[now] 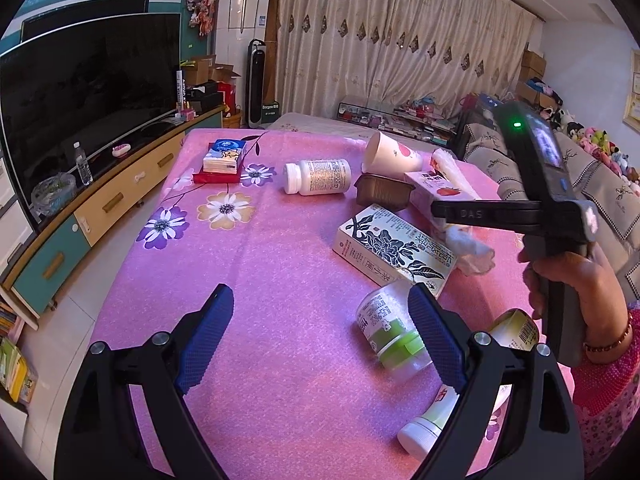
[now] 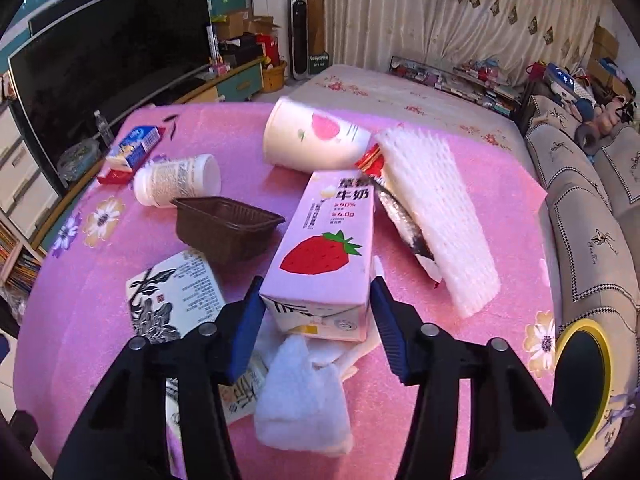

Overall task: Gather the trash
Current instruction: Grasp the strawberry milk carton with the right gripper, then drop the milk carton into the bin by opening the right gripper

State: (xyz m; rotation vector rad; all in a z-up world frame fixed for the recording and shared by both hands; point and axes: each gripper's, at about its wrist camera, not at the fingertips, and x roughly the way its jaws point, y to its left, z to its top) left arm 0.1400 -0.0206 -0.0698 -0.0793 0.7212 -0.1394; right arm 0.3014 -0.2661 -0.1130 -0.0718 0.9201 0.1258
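Pink cloth printed with purple and cream flowers (image 1: 224,208) covered the table and filled the middle of both views. Across its right half the trash lay scattered: a pale pink strawberry milk carton (image 2: 324,248) at the centre of the right wrist view, a brown plastic tray (image 2: 228,226) to its left, a white pill bottle on its side (image 2: 176,180) beyond that, and a tipped white paper cup with a pink print (image 2: 316,138) above. A white foam fruit net (image 2: 436,216) lay right of the carton, a crumpled white tissue (image 2: 300,396) below it, and a black-and-white floral tea carton (image 2: 176,296) at lower left.

The right gripper (image 2: 318,298) stood open, its blue pads either side of the milk carton's near end; whether they touched it could not be told. The left gripper (image 1: 320,308) gaped wide over bare cloth at the bottom of its view, holding nothing, with a clear green-labelled bottle (image 1: 392,332) lying beside its right finger.

At upper left a large dark television (image 1: 88,92) stood on a teal and cream cabinet (image 1: 104,208). Cream patterned curtains (image 1: 400,32) hung across the top, and a grey sofa (image 2: 592,220) ran down the right edge.
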